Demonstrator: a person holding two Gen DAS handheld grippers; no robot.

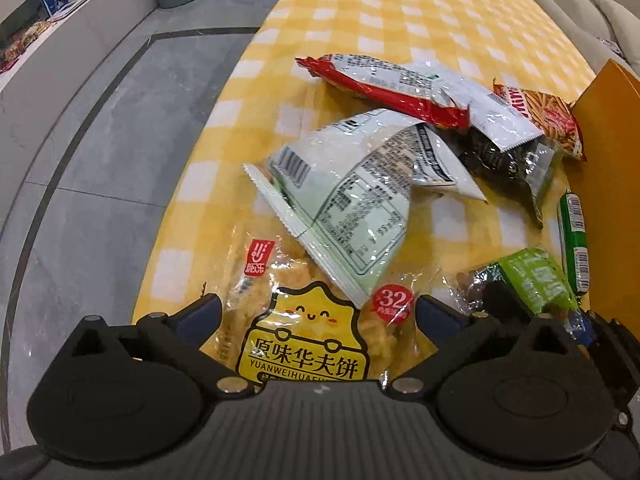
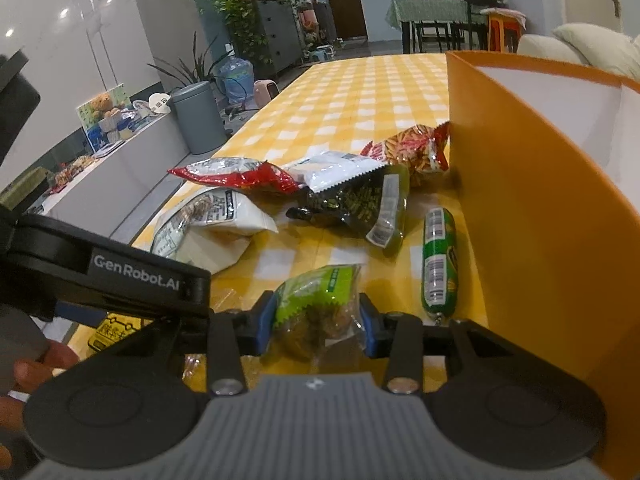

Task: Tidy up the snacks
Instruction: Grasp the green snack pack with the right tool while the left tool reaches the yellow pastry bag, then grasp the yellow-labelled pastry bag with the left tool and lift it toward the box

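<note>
Orange box (image 2: 532, 216) beside a loose heap of snack packets on the yellow-checked surface (image 2: 360, 92).

Largest worry first: the waffle bag (image 1: 304, 344) lies between the wide-apart left tongs (image 1: 318, 312) with the pale green-white packet (image 1: 340, 208) overlapping its top, so lifting it would likely drag or flip that packet toward the surface edge. The right tongs (image 2: 318, 320) are clamped on the small green packet (image 2: 316, 304) by crinkly film, which may slip. The green sausage (image 2: 438, 260), just beside the box wall, could roll if nudged.
</note>
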